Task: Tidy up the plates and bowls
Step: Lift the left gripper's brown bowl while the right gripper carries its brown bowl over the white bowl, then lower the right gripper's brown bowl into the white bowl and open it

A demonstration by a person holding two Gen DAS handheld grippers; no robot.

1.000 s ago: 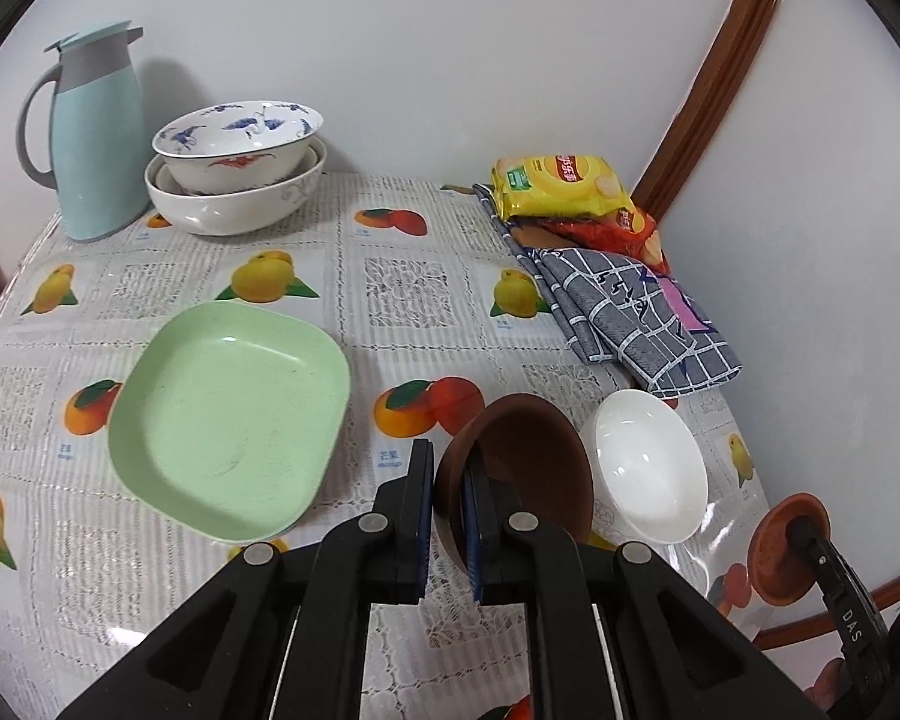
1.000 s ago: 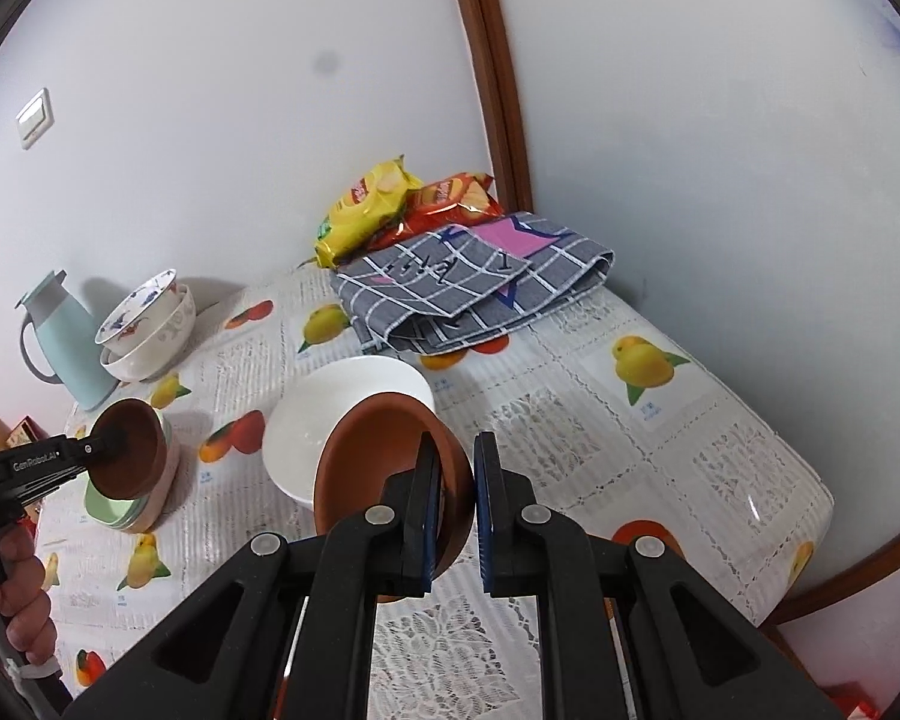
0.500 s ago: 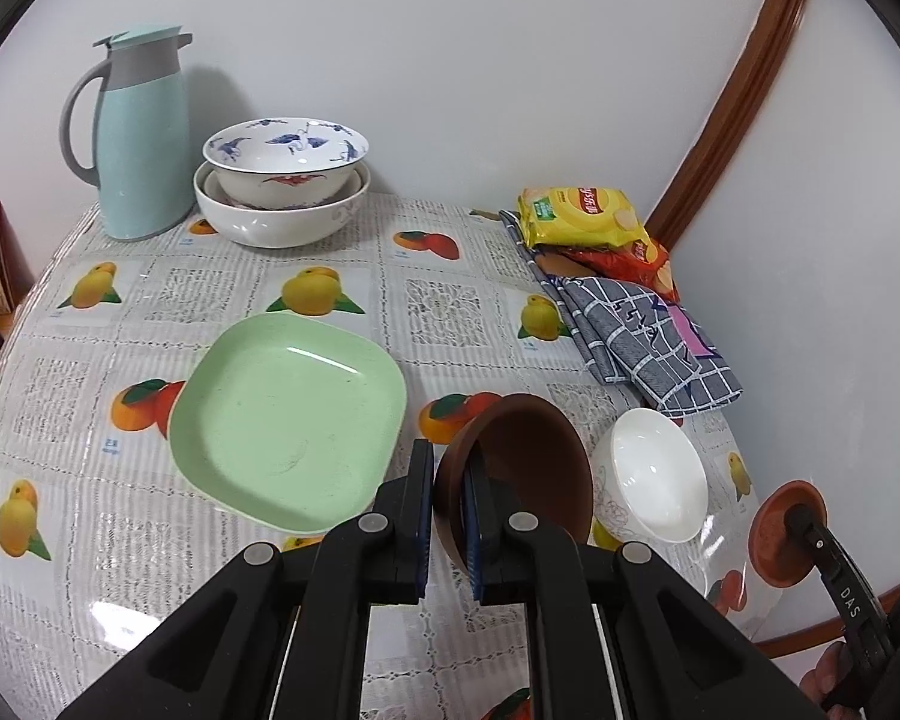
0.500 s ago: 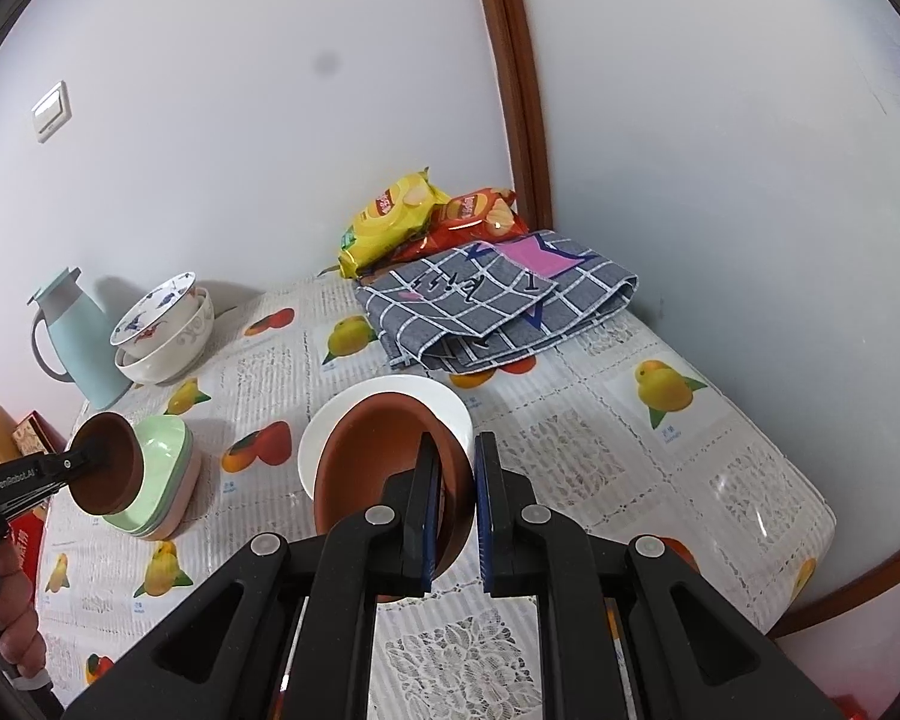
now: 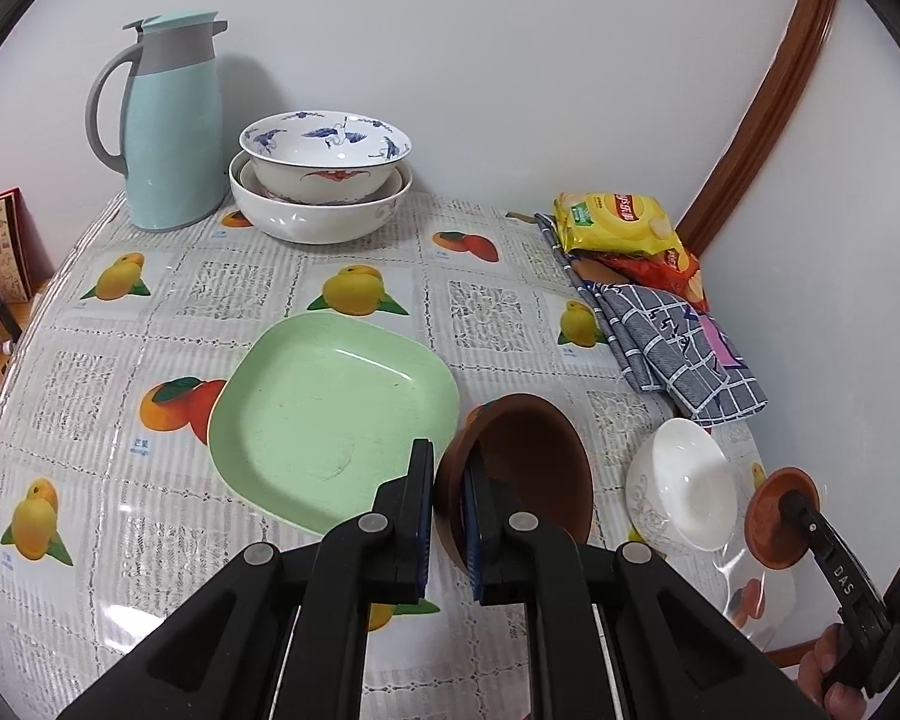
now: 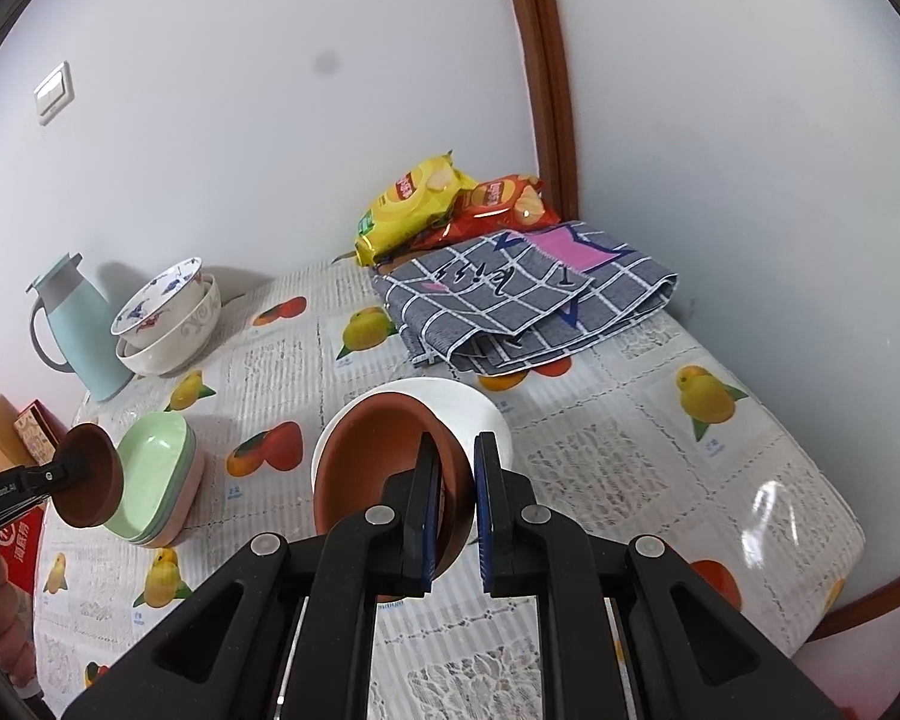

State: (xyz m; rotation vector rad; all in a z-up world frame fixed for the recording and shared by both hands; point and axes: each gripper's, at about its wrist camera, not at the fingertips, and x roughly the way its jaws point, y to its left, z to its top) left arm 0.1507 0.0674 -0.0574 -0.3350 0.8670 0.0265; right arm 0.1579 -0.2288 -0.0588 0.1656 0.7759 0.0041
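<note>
Gripping a brown bowl [image 5: 528,468] by its rim, the left gripper [image 5: 448,516] holds it tilted above the table [image 5: 90,360], just right of the green plate [image 5: 330,414]. The right gripper [image 6: 453,504] is clenched on the rim of a second brown bowl [image 6: 378,462], held over the white bowl [image 6: 474,408] near the table's right edge. Stacked patterned bowls [image 5: 321,180] and a blue jug [image 5: 162,138] stand at the back by the wall. Chip bags [image 6: 450,204] and a checked cloth [image 6: 522,306] fill the back right corner. Bare tablecloth lies open left of the plate and between the plate and the back bowls; right of the white bowl the cloth is free up to the edge. Legible writing: "DAS" on the right gripper's arm in the left view, "GenRobot.AI" on the left gripper's arm in the right view. The bags' brand is too small to read.
</note>
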